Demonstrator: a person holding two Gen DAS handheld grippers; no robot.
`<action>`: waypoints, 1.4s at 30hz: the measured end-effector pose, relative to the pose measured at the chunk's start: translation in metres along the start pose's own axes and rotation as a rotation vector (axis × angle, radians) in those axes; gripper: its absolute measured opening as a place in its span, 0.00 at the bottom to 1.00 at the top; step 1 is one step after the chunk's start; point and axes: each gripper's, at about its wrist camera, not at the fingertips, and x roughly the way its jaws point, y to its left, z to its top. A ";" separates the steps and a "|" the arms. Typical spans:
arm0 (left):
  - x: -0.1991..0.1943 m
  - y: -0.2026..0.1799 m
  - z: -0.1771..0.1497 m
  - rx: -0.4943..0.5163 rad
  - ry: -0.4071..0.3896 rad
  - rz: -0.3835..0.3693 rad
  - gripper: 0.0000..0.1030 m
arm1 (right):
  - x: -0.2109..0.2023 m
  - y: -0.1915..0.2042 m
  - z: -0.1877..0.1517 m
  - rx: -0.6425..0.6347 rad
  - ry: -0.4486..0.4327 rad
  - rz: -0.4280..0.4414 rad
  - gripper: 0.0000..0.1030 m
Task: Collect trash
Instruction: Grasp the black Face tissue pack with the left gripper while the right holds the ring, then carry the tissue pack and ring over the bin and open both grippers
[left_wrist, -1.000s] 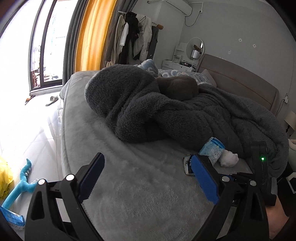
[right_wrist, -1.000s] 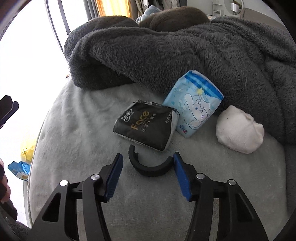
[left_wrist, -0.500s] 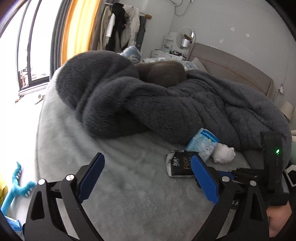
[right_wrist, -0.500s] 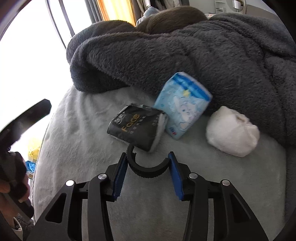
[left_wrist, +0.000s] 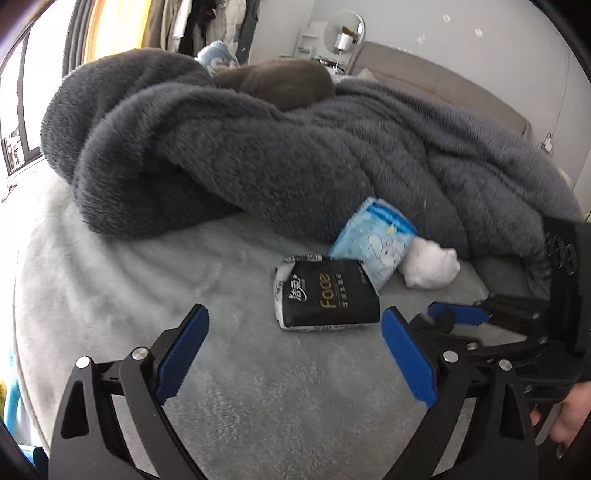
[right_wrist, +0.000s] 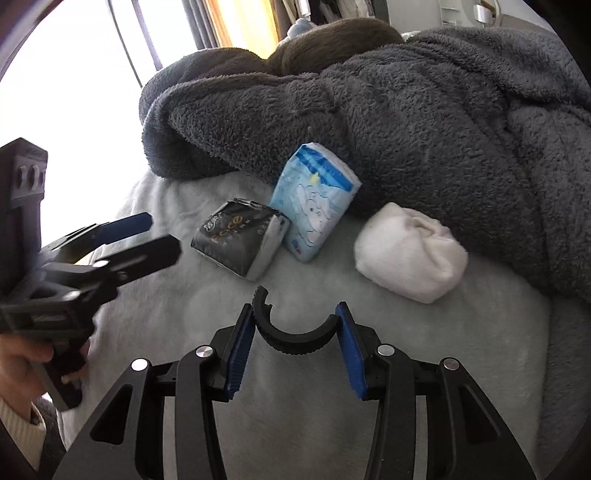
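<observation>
Left wrist view: left gripper (left_wrist: 293, 354) with blue ribbed fingers (left_wrist: 181, 354) spread wide and empty, hovering just short of the black tissue pack (left_wrist: 327, 293), the landmark here; soft film wrap, gold "Face" lettering, one end torn open. Behind and touching it, a pale blue cartoon-print pack (left_wrist: 373, 240); beyond that a white balled sock or wad (left_wrist: 430, 264), which of the two unclear. Bed cover (left_wrist: 147, 280): pale grey short plush. Blanket (left_wrist: 295, 155): dark grey thick fleece, heaped behind. Right wrist view: right gripper (right_wrist: 295, 347) clamped on a black ribbed half-ring (right_wrist: 291, 332), rigid-looking plastic, just in front of the black pack. Judgement: lift the ring straight up, keeping pressure even so the curved piece does not pivot out.
</observation>
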 end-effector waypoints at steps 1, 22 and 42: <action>0.002 -0.001 0.000 0.003 0.007 0.001 0.93 | -0.003 -0.003 -0.003 -0.002 0.000 0.001 0.44; 0.053 -0.027 0.007 0.060 0.100 0.038 0.75 | -0.012 -0.033 -0.017 -0.034 0.007 0.025 0.44; -0.023 0.007 -0.023 -0.025 0.027 0.036 0.72 | -0.042 0.007 0.001 -0.029 -0.064 0.049 0.44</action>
